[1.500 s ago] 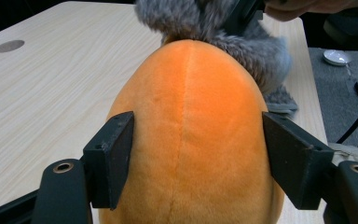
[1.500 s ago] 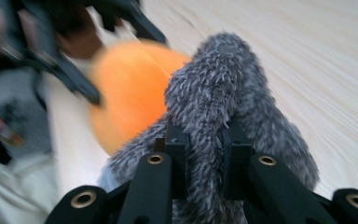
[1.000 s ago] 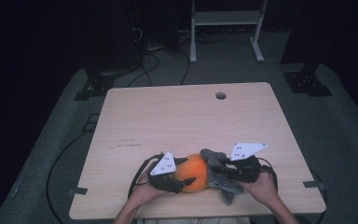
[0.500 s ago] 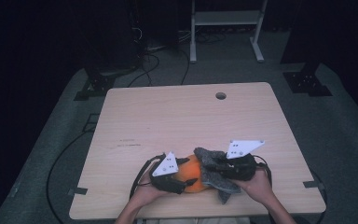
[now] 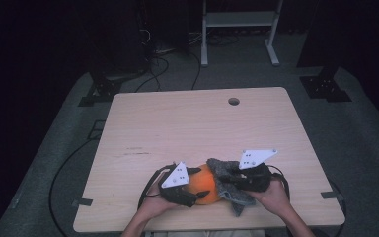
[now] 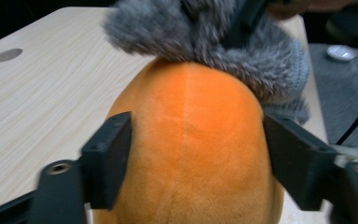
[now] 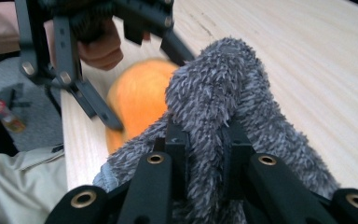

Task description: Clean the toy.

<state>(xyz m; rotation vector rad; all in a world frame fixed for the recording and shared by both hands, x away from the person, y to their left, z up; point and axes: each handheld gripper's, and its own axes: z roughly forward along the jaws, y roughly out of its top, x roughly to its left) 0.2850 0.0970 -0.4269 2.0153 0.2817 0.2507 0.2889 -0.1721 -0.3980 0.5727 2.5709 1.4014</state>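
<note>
High view: near the table's front edge, the left tool brackets the orange plush ball, its jaws having just widened and standing just off the sides. Right of the ball, the right tool pinches the grey fuzzy cloth draped over it.

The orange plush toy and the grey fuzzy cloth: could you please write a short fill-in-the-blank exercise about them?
1. The plush toy between the left gripper jaws is ___ in colour.
2. The right gripper is shut on the fuzzy ___ cloth.
3. The table top is made of light ___.

Missing words: orange; grey; wood
</note>
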